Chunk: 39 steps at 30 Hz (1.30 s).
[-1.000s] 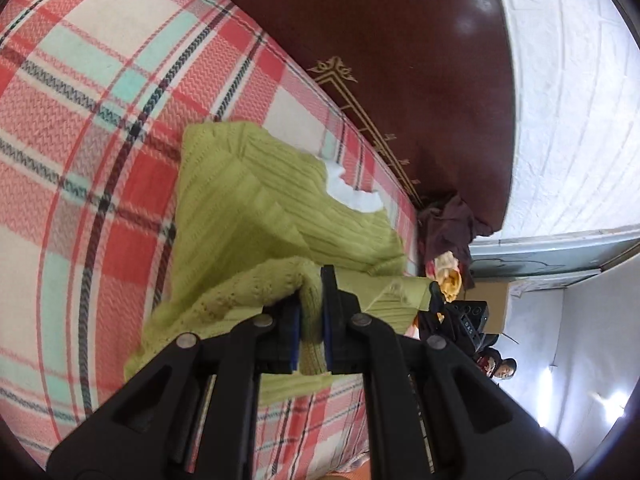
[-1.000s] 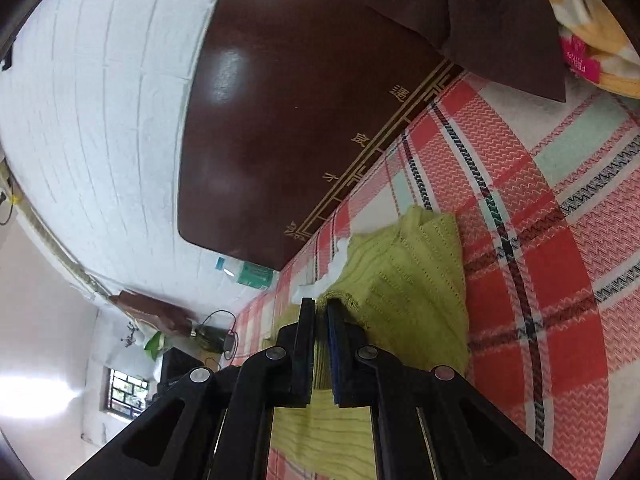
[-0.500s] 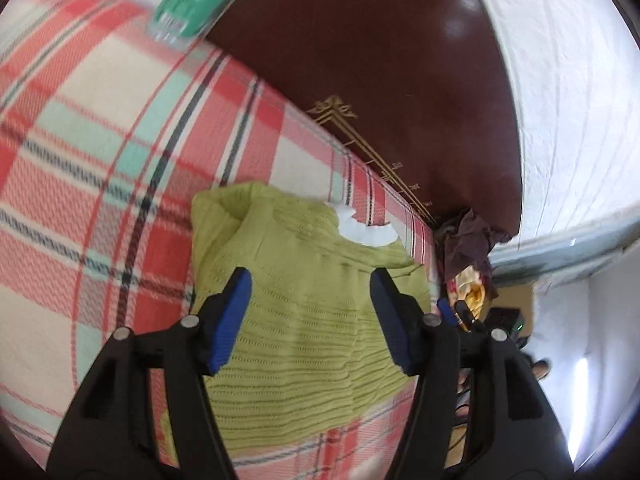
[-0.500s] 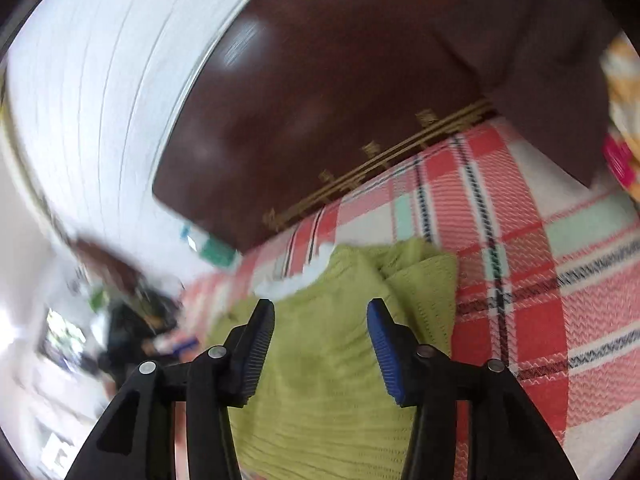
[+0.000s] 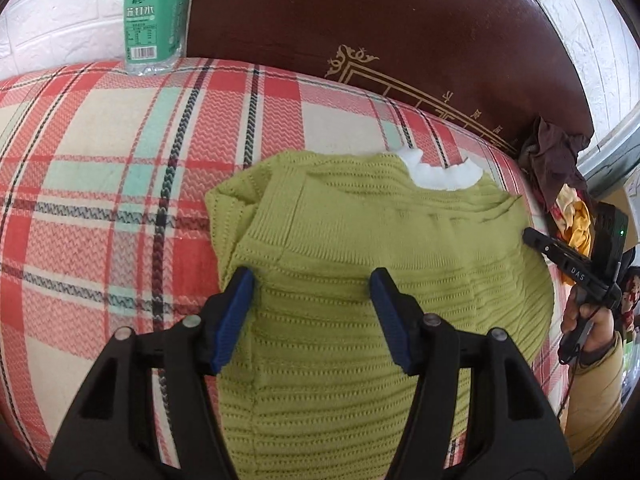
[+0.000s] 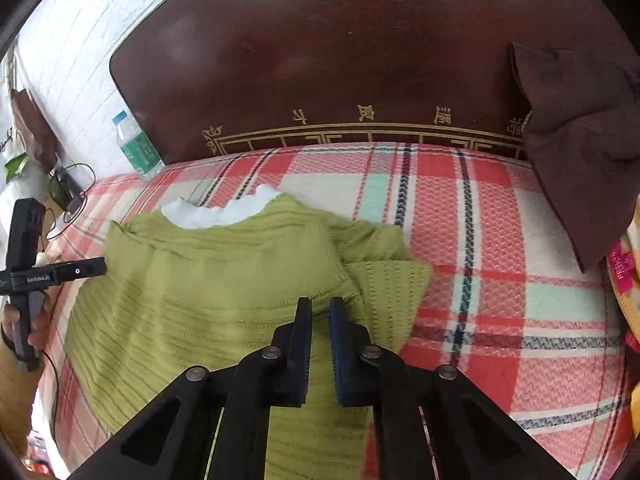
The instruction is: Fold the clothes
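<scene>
A lime-green knitted sweater (image 5: 360, 240) with a white collar (image 5: 440, 172) lies flat on the plaid bed cover (image 5: 80, 160), collar toward the headboard. My left gripper (image 5: 312, 280) hovers open over the sweater's left side, nothing between its blue pads. In the right wrist view the sweater (image 6: 220, 280) has a sleeve folded in across its body. My right gripper (image 6: 320, 304) hangs above that sleeve's edge, its jaws closing to a narrow slit with no cloth pinched. Each gripper also shows in the other's view: the right one (image 5: 560, 256), the left one (image 6: 52, 274).
A dark wooden headboard (image 6: 340, 60) rises behind the bed. A water bottle (image 5: 154, 20) with a green label stands at the far left corner. A dark brown cloth (image 6: 580, 120) and colourful bedding (image 6: 624, 264) lie to the right. Cables (image 6: 68, 196) lie left of the bed.
Both grippers let go of the sweater's folded parts and rolled level. The left one opened and stays open. The right one opened, then closed again. The sweater now lies flat.
</scene>
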{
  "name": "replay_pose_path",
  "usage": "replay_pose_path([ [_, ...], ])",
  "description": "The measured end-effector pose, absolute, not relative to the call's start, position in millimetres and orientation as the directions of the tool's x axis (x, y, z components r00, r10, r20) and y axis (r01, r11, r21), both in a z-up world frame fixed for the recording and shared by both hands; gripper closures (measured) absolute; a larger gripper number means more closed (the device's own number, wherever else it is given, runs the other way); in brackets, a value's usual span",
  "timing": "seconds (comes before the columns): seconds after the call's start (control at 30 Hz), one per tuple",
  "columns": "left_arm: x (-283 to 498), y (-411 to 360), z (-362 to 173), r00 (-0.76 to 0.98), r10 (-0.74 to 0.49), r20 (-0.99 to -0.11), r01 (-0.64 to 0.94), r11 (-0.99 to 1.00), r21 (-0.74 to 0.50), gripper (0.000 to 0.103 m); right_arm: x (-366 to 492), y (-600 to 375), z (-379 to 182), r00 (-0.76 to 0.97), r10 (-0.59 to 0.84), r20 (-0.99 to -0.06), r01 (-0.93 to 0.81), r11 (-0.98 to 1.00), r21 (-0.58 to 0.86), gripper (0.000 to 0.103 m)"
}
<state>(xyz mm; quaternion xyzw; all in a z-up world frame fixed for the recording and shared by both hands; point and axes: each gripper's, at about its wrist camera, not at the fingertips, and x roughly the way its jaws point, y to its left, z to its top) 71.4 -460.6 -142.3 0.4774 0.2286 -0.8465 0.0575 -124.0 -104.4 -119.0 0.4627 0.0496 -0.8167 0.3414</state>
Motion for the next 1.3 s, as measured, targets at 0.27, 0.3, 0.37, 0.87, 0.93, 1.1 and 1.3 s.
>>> replay_pose_path([
  [0.27, 105, -418, -106, -0.646, 0.044, -0.762, 0.234, -0.939, -0.253, 0.04, -123, -60, -113, -0.353, -0.585, -0.73, 0.459, -0.789, 0.41, 0.059],
  [0.3, 112, -402, -98, -0.667, 0.057, -0.743, 0.18, -0.955, -0.235, 0.04, -117, -50, -109, -0.355, -0.61, -0.709, 0.448, -0.776, 0.444, 0.056],
  [0.37, 123, -357, -84, -0.693, 0.105, -0.713, 0.04, -0.982, -0.183, 0.04, -105, -31, -103, -0.355, -0.656, -0.666, 0.427, -0.748, 0.508, 0.05],
  [0.87, 73, -128, -147, -0.567, 0.055, -0.822, -0.439, -0.864, 0.245, 0.032, -36, 42, -117, -0.322, -0.732, -0.6, 0.322, -0.681, 0.657, 0.024],
  [0.93, 63, -128, -155, -0.542, 0.044, -0.839, -0.43, -0.873, 0.232, 0.032, -38, 44, -121, -0.319, -0.731, -0.603, 0.304, -0.681, 0.666, 0.023],
  [1.1, 51, -138, -156, -0.537, 0.055, -0.842, -0.384, -0.904, 0.186, 0.068, -48, 39, -126, -0.297, -0.745, -0.597, 0.297, -0.667, 0.684, 0.022],
  [1.3, 37, -185, -144, -0.499, 0.247, -0.831, -0.238, -0.961, -0.143, 0.087, -73, 17, -131, -0.274, -0.736, -0.619, 0.296, -0.677, 0.674, 0.022],
])
